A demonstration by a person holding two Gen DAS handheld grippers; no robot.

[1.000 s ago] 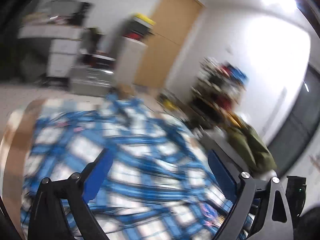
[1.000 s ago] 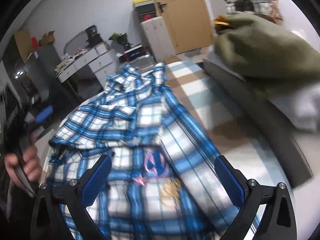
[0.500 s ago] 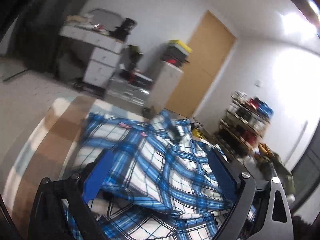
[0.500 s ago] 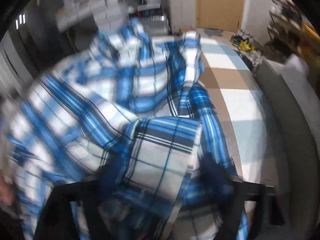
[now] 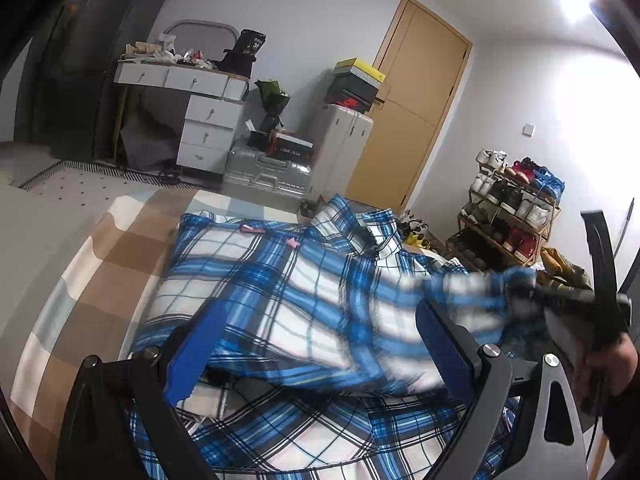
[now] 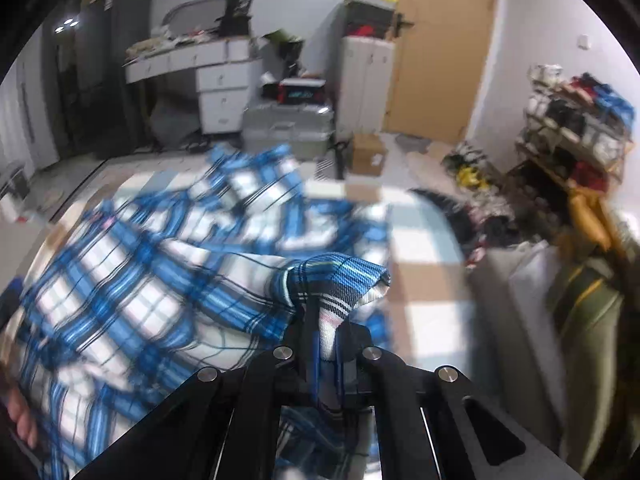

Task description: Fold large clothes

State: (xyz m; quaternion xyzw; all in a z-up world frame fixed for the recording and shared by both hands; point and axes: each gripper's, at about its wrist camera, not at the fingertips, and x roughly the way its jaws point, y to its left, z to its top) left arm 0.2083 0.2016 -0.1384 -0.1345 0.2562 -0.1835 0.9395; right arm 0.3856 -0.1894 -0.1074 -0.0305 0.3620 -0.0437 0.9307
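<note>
A large blue and white plaid shirt (image 5: 288, 292) lies spread on a bed with a checked cover (image 5: 100, 280). My left gripper (image 5: 316, 352) is open and low over the near part of the shirt, blue pads wide apart. My right gripper (image 6: 326, 336) is shut on a bunched corner of the plaid shirt (image 6: 336, 280) and lifts it above the bed. In the left wrist view the right gripper (image 5: 568, 300) shows at the right edge, pulling a blurred length of the cloth up.
Beyond the bed stand a white desk with drawers (image 5: 200, 120), a silver suitcase (image 5: 268, 172), a white cabinet (image 5: 344, 140), a wooden door (image 5: 416, 112) and a shoe rack (image 5: 516, 204). An olive garment (image 6: 584, 304) lies at the bed's right side.
My right gripper has closed on a corner of the shirt and raised it. My left gripper has swung over the near shirt, staying open.
</note>
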